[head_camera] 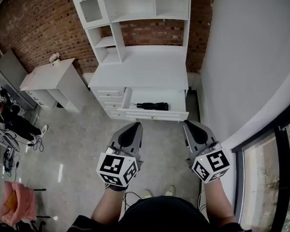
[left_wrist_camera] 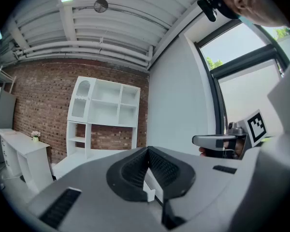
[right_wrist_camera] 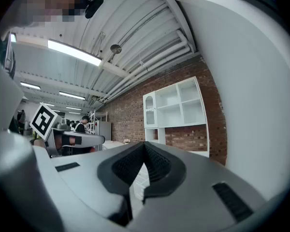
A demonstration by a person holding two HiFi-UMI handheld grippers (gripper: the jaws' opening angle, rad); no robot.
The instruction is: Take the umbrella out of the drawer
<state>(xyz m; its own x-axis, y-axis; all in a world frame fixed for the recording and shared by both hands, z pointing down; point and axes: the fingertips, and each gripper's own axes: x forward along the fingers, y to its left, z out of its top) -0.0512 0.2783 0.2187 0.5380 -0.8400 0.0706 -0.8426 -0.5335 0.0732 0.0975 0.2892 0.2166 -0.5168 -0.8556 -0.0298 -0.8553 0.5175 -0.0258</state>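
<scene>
Your left gripper (head_camera: 136,125) and right gripper (head_camera: 187,123) hang empty, jaws closed, well short of the open drawer (head_camera: 157,115); step closer, open one, and take the umbrella (head_camera: 152,106) mid-body.

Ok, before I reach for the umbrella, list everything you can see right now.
brick wall: one, red-brown, behind the furniture
desk with shelf unit: one, white, against the brick wall
drawer: one open, white, desk's right side
umbrella: one, black, folded, lying in the drawer
side table: one, white, left of the desk
flowers: one bunch, pale pink, on the side table
bystander: one, dark clothes, far left
left gripper: one, grey, shut, empty, short of the drawer
right gripper: one, grey, shut, empty, beside the left gripper
</scene>
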